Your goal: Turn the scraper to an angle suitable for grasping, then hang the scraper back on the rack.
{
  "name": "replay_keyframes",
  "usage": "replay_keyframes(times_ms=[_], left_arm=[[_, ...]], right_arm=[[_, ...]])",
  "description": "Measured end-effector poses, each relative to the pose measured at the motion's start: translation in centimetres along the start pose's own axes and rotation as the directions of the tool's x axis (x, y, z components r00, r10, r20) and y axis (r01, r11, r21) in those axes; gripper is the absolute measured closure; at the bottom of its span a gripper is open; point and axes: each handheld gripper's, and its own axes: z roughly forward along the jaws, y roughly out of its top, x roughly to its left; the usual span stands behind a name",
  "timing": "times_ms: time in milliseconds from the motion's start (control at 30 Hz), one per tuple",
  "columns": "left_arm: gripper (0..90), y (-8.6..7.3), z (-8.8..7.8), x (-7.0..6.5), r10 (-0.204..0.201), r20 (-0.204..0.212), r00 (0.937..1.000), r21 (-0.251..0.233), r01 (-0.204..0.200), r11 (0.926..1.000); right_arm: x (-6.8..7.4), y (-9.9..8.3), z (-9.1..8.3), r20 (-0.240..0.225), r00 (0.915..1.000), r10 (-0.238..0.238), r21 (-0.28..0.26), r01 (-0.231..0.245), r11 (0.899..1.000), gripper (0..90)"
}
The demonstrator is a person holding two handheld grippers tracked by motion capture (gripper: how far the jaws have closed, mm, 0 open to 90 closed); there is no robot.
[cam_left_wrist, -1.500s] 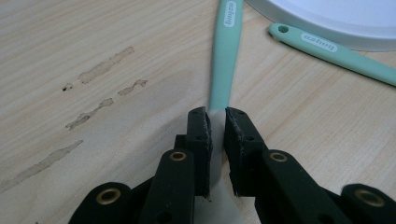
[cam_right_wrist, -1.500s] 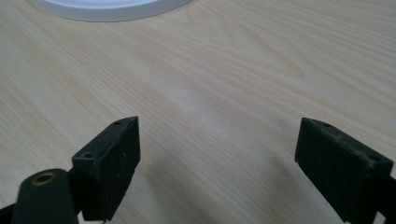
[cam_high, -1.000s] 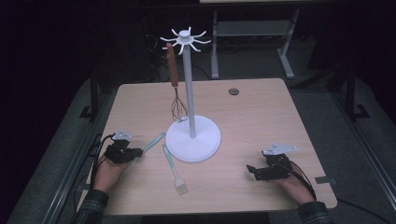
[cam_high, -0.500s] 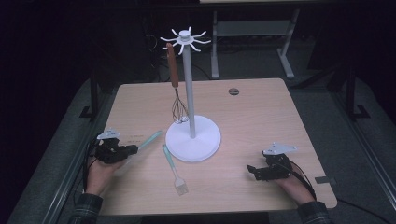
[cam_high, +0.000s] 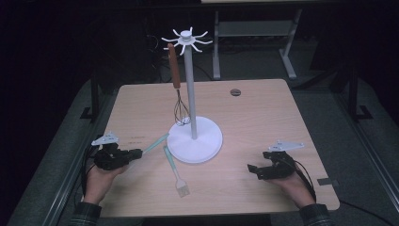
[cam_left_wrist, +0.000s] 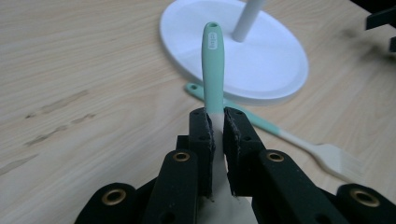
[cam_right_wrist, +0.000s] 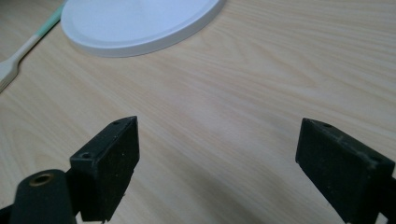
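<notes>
Spatula (cam_high: pixel 154 143), mint-handled, sits clamped in the left gripper (cam_high: pixel 134 153) at 8 o'clock of the stand (cam_high: pixel 194 141), handle aimed toward its base, seemingly for hanging beside the whisk (cam_high: pixel 177 89). Left gripper view: fingers (cam_left_wrist: pixel 201 135) pinch the blade end, the loop hole leading; a brush (cam_left_wrist: pixel 299 142) lies on the surface (cam_left_wrist: pixel 84 70). Right gripper view: the right gripper (cam_right_wrist: pixel 217 163) rests idle, fingers spread wide over bare wood.

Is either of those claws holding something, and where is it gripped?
The left gripper holds a mint-handled utensil near the handle's lower, pale end. The right gripper holds nothing.
</notes>
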Motion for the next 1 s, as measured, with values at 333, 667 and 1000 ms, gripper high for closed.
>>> replay_keyframes(times_ms=[333,667,1000], left_arm=[[82.0,0.9,1.9,-3.4,0.057,0.117,0.9915,0.004,-0.057,0.9983],[82.0,2.1,4.1,-6.5,0.104,0.203,0.9737,-0.008,-0.104,0.9945],[82.0,4.1,5.8,-9.0,0.147,0.227,0.9628,-0.042,-0.142,0.9890]], right_arm=[[1.7,0.2,0.3,-0.062,0.9979,-0.016,-0.011,0.016,1.000,13.6],[3.0,0.8,0.9,-0.124,0.9921,-0.020,-0.021,0.018,1.000,14.2],[4.9,2.0,1.9,-0.187,0.9821,-0.019,-0.036,0.013,0.999,15.1]])
